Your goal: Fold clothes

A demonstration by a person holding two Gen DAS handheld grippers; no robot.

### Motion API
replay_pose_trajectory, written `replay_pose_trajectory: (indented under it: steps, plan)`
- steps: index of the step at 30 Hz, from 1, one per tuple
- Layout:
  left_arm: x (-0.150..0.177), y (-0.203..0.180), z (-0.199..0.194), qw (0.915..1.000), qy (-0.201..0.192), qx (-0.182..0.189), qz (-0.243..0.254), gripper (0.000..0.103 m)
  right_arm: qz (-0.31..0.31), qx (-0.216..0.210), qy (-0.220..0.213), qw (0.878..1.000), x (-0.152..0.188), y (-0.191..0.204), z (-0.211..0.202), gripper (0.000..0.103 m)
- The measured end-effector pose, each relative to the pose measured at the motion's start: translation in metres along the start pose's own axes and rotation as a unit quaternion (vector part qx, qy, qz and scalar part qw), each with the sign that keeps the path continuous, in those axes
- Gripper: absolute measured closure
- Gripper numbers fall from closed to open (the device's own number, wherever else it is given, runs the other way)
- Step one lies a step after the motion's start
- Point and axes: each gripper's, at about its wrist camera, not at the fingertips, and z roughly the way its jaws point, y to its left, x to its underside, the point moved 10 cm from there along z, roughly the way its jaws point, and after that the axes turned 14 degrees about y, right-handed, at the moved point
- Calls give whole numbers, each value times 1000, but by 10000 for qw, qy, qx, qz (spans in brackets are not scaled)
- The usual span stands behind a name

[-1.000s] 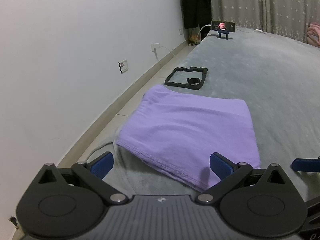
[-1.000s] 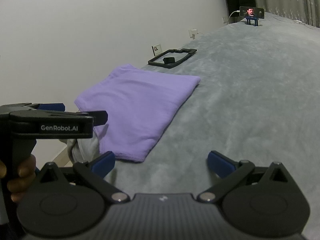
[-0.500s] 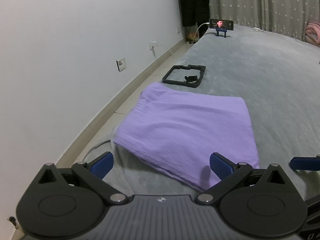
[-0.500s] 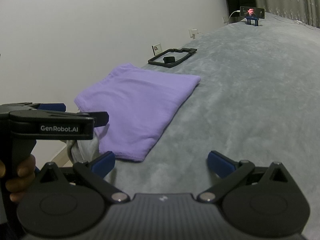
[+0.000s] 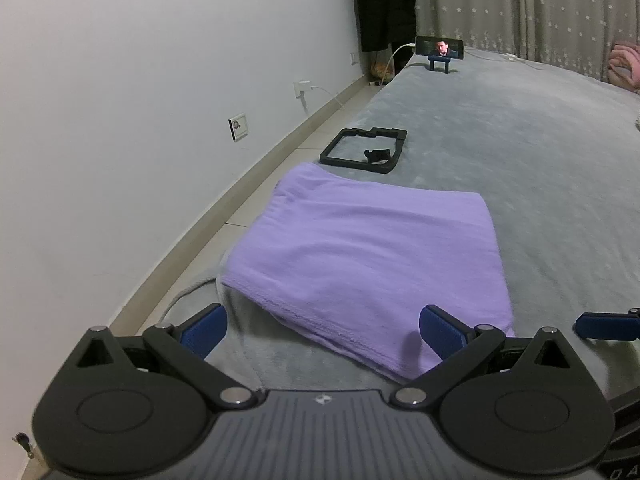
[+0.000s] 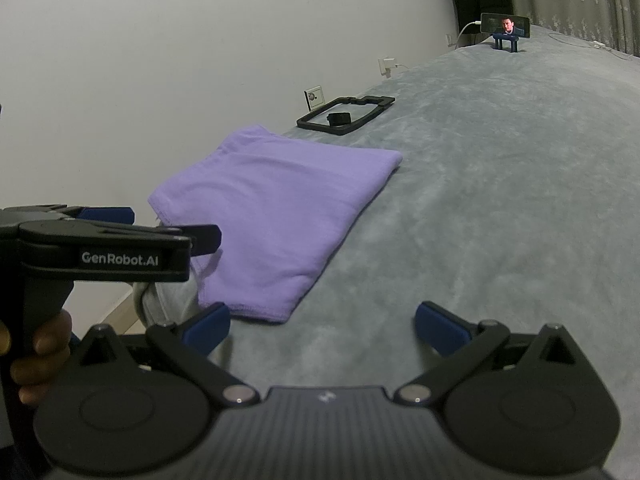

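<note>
**Folded purple cloth on the bed, both tools open and empty**

While nothing lies between either tool and the cloth, several other things are spread around it on the grey bed (image 5: 520,160). A black frame (image 5: 364,148) with a small black part inside it is set just beyond the far edge of the purple cloth (image 5: 368,256), near the bed's left side. Far off, a phone (image 5: 440,47) is propped on a small blue stand, with a white cable run to it from the wall. Two wall sockets (image 5: 237,127) are seen on the white wall, a dark coat (image 5: 386,0) is hung in the corner, star-patterned curtains (image 5: 540,4) are drawn behind, and a pink bundle (image 5: 626,62) is seen at the far right.

The purple cloth is laid flat and folded near the left edge of the bed. Its near hem is seen between the blue fingers of the left tool (image 5: 322,330), whose jaws are spread wide with nothing held. The right tool (image 6: 322,328) is likewise spread wide and empty, held over bare bed with the cloth's near corner close to its left finger. The left tool is seen from the side in the right wrist view, gripped by a hand (image 6: 38,354).

Against the frames of a second ago, little is changed: the cloth is kept in the same place and shape, both tools are kept open, and only a slight shift of the left view is noticed.

"GenRobot.AI" can be read in white on the side of the left tool.
</note>
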Motion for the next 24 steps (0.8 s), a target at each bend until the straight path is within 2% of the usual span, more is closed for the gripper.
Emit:
replay_pose_trajectory:
  steps: [24]
  plan:
    - [1, -2, 0, 10000, 28, 50, 30, 0, -13, -15, 2, 10000, 1, 0, 1, 0]
